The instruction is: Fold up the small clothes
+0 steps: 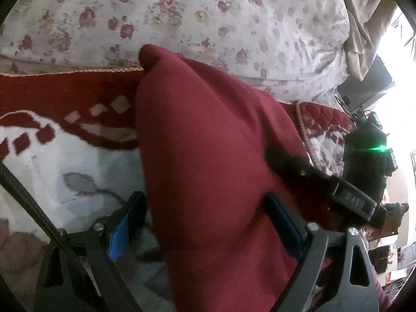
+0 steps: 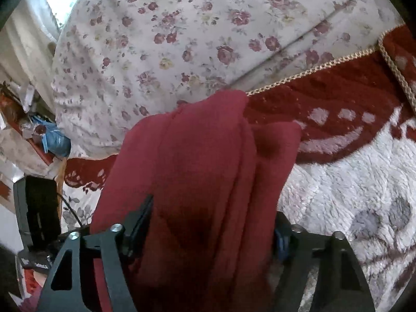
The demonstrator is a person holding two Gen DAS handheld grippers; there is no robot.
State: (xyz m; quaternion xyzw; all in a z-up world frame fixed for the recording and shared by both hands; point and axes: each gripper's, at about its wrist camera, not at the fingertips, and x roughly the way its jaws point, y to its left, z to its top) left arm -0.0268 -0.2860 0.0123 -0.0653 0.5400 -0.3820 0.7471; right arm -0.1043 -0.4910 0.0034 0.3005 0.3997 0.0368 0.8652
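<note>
A dark red garment (image 1: 208, 150) fills the middle of the left wrist view, bunched into a thick fold and lifted off the blanket. It passes between the fingers of my left gripper (image 1: 205, 215), whose blue pads press its sides. In the right wrist view the same red garment (image 2: 202, 169) hangs in several layered folds between the fingers of my right gripper (image 2: 213, 221), which is closed on it. My right gripper (image 1: 325, 184) also shows in the left wrist view, its finger lying on the cloth's right side.
A red and white plush blanket (image 2: 351, 176) with a braided gold edge covers the surface below. A white quilt with rose print (image 1: 182, 20) lies behind it. Clutter and a blue bag (image 2: 57, 143) sit at the left past the bed's edge.
</note>
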